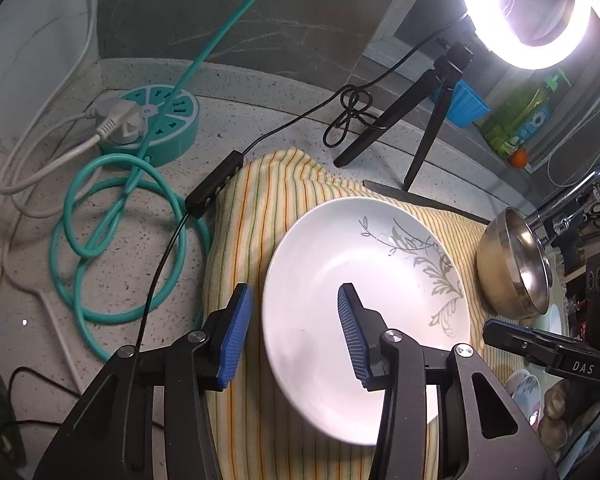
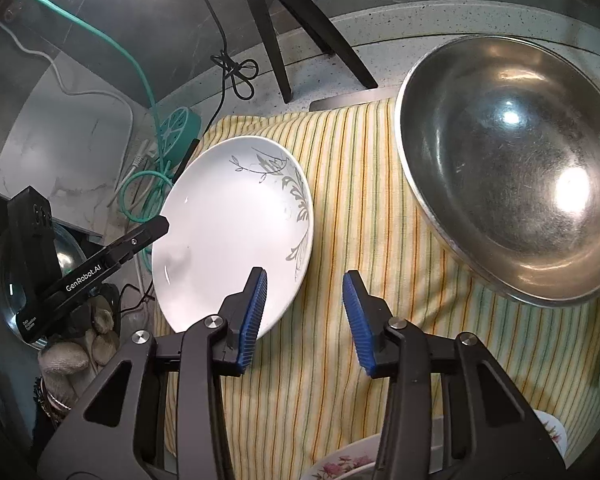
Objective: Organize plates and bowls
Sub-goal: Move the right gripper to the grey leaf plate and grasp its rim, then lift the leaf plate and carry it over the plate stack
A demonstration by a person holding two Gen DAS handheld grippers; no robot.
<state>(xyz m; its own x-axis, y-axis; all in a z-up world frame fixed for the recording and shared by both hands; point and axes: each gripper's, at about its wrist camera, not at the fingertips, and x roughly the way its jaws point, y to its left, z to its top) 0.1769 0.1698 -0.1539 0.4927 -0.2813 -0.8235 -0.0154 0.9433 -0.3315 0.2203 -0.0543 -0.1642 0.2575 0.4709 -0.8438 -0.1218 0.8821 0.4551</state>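
Left wrist view: the left gripper [image 1: 296,332] hangs with jaws apart astride the near-left rim of the white plate [image 1: 364,304], which lies on the striped cloth [image 1: 256,208] on the desk [image 1: 112,280].

Right wrist view: the right gripper [image 2: 305,316], jaws apart and empty, hangs above the cloth between the plate and the steel bowl [image 2: 512,168].

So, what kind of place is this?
Most likely a home kitchen counter: a faucet, a green dish soap bottle, and a white plate beside a steel bowl on a striped towel.
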